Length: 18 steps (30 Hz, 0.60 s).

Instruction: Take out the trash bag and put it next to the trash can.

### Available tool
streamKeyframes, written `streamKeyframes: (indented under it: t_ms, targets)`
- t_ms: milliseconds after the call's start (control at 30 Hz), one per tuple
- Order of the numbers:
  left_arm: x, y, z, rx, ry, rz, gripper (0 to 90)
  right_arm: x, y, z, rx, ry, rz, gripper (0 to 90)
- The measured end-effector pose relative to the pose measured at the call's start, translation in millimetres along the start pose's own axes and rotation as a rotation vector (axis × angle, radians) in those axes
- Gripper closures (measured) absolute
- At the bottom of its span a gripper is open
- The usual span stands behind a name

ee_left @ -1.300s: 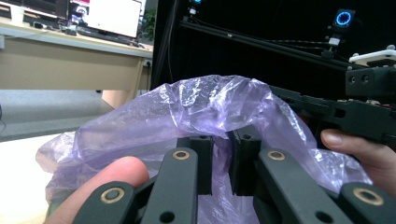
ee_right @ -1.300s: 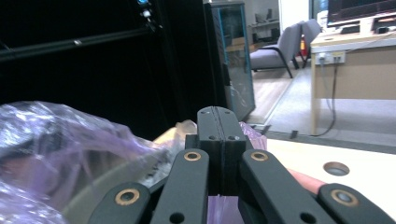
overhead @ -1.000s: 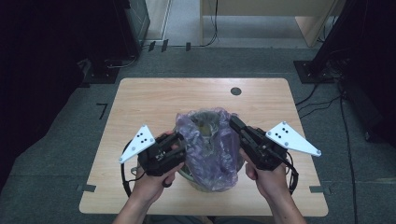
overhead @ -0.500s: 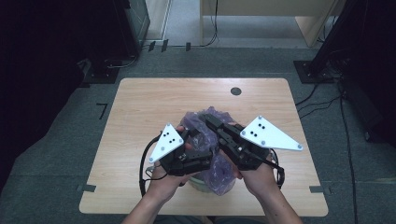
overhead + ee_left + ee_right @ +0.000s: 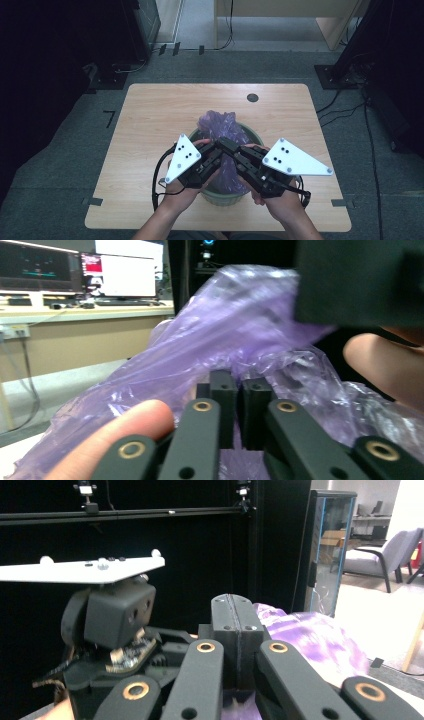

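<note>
My left hand-held gripper [image 5: 220, 146] and my right hand-held gripper [image 5: 226, 145] meet tip to tip over the green bin [image 5: 220, 196], which stands on the near half of the table [image 5: 150, 130], between my two hands. In the left gripper view my left hand-held gripper [image 5: 239, 385] has just been closing: its jaws now stand close together with only a thin dark gap between them, and the purple bag [image 5: 225, 340] bunches up right around and behind them, with a strip of the film showing low between the jaws. I cannot tell for sure whether the pads press on the film. My own fingertip [image 5: 125, 432] lies beside the linkage at the lower left.

In the right gripper view my right hand-held gripper [image 5: 234, 612] has its jaws pressed flat together, a single seam down the middle; a bit of purple film shows at their base, and more of the bag [image 5: 310, 640] lies just beyond to the right. The left one sits close by on the other side, its grey plate [image 5: 85, 571] level above it.

From the high view the bag [image 5: 217, 125] rises out of the bin in a gathered peak on its far side, past the jaw tips. Farther off on the table there is a small dark round spot [image 5: 252, 97] near the far edge.
</note>
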<state>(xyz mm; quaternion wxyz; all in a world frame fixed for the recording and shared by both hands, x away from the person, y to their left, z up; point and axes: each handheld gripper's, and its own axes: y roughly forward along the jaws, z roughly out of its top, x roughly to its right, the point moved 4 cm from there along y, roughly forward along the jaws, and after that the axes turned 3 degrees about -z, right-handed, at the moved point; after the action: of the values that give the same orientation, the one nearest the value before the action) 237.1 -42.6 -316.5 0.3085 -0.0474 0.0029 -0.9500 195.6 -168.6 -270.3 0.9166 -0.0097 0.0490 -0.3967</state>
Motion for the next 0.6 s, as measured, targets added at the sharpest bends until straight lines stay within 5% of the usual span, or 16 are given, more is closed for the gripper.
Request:
streamKeyframes:
  t_ms: [100,167,233,333,400,600]
  targets:
    - [-5.5,-0.5,-0.6,-0.008,-0.009,0.009,90.0,5.6,-5.5,-9.0,0.015,0.011,0.013,69.8]
    - [-9.2,-1.0,-0.3,-0.008,-0.019,0.017,90.0,7.2,-6.7,-11.4,0.015,0.01,0.013,65.1]
    - [-14.0,-2.9,1.8,0.003,-0.04,0.023,90.0,12.8,-10.0,-19.8,0.017,-0.012,-0.018,42.6]
    - [-16.6,-4.0,3.5,0.008,-0.051,0.019,90.0,16.8,-11.1,-25.6,0.016,-0.022,-0.051,32.4]
    - [-18.0,-5.1,5.3,0.013,-0.063,0.013,90.0,19.7,-6.3,-33.9,-0.036,-0.038,-0.052,16.4]
    - [-16.8,-14.4,11.2,0.052,-0.114,-0.068,90.0,26.4,11.9,-46.9,-0.11,-0.083,-0.135,14.6]
